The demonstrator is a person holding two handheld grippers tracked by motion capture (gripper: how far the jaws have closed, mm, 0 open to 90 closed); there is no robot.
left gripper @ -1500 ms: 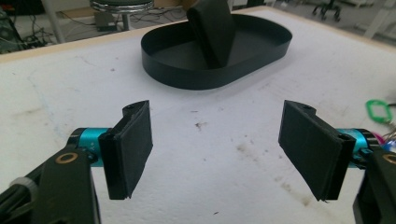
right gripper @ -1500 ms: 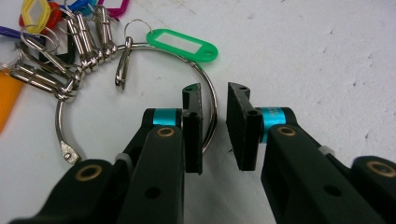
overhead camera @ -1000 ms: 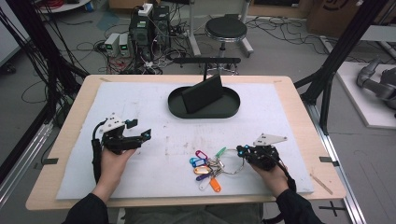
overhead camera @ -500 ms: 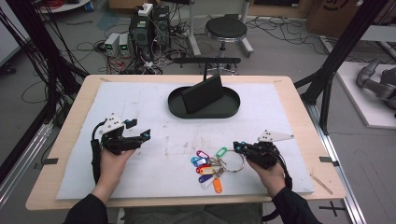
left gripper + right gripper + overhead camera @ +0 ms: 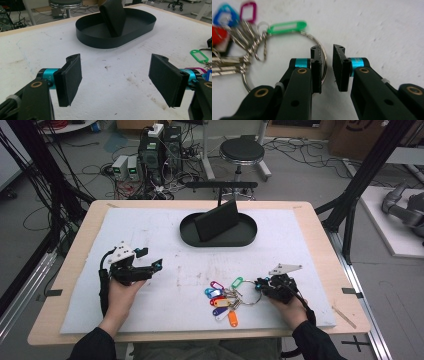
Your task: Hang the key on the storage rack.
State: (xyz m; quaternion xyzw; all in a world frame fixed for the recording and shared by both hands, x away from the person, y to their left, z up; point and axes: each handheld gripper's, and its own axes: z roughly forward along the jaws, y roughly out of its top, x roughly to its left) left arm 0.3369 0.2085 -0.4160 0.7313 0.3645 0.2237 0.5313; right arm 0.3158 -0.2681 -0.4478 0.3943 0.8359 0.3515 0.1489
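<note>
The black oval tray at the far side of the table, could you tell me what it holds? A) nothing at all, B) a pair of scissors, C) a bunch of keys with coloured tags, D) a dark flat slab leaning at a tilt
D: in the left gripper view a dark flat slab leans tilted inside the black oval tray, while the bunch of keys lies on the white mat by the right gripper.

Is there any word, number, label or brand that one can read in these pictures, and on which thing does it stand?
No text can be read.
Key tags: coloured plastic; the green tag has a blank white window, the others are blurred.
Cardboard box behind the table: a dark mark, cut off and too blurred to read.
Black tray: no print visible.
Grippers: no lettering visible.
</note>
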